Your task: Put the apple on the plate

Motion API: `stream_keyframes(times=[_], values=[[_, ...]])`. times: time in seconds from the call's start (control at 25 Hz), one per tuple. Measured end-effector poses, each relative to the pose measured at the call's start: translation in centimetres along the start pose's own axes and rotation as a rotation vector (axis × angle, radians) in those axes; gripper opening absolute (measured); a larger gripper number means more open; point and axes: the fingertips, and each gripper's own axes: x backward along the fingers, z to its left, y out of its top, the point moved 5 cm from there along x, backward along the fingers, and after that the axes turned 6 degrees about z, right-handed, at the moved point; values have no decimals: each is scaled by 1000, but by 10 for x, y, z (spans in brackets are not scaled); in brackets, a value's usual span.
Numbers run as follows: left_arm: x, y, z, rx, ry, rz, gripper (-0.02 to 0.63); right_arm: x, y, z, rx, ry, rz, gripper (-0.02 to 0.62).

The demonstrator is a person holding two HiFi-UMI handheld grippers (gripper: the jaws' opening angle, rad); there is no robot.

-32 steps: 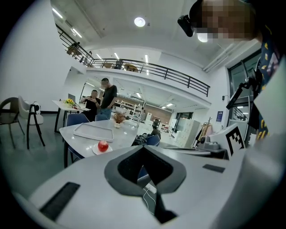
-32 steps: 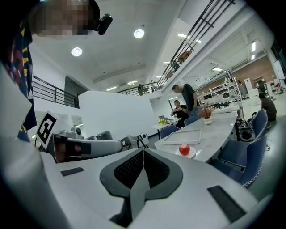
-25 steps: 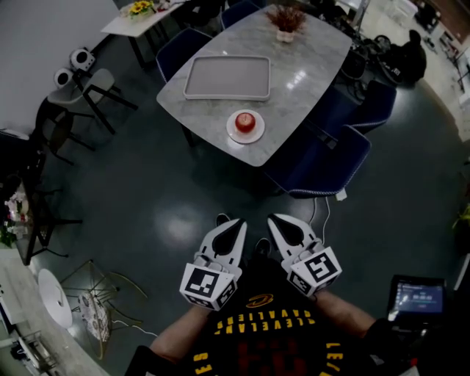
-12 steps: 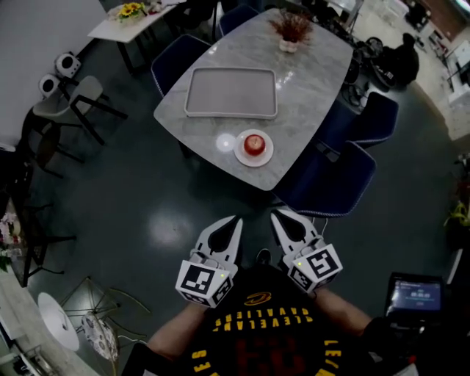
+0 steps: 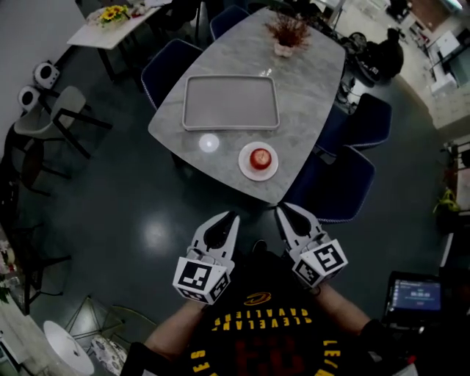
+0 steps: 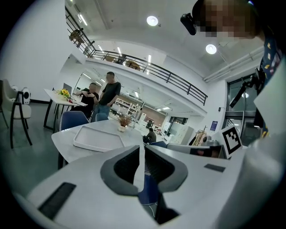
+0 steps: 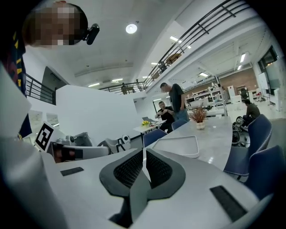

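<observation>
- Table (image 5: 312,88): pale marble top with rounded corners. The near corner points at the person, and dark floor (image 5: 132,198) lies open between it and both claws.
- Plate (image 5: 244,167): sits near that corner, set in from both edges. Apple (image 5: 260,157) rests at its centre, already on the plate.
- Tray (image 5: 230,103): empty, just beyond the plate and not touching it. A bright lamp reflection lies on the marble between them.
- Plant (image 5: 285,33): potted, at the table's far end.
- Chairs (image 5: 345,183): blue ones crowd the right edge and one stands at the far left. The near-left edge is open.
- Left claw (image 5: 226,220): clenched with the pads together and nothing between them. It is held low over the floor, well short of the table.
- Right claw (image 5: 286,214): also clenched and empty, just beside the left one (the tips angle slightly toward each other).
- Room: open hall with a railed upper gallery and round ceiling lights. Two people (image 6: 103,93) are at a side table (image 5: 110,22) that carries yellow flowers.
- Writing: the shirt (image 5: 257,330) has yellow lettering, upside down from the head view, apparently "CLEVELAND". Each claw's cube carries black-and-white square markers. A lit screen (image 5: 416,296) is at lower right, its text too small to read.
</observation>
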Motion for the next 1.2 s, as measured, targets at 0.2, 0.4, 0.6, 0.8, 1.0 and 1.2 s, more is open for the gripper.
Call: stream_keyframes(times=[0.2, 0.4, 0.6, 0.8, 1.0, 1.2], values=[[-8, 2, 18, 44, -17, 44, 75, -8, -5, -24, -75, -88, 26, 82], [-29, -2, 44, 77, -3, 101, 83, -24, -11, -62, -131, -154, 57, 81], [-58, -2, 66, 92, 27, 169, 83, -46, -18, -98, -179, -181, 79, 81], [-99, -10, 87, 96, 62, 254, 83, -70, -39, -140, -208, -202, 150, 81], [-138, -26, 106, 94, 105, 348, 83, -91, -66, -178, -249, -206, 245, 81], [-175, -57, 123, 200, 136, 436, 83, -111, -90, -198, -322, -151, 323, 81]])
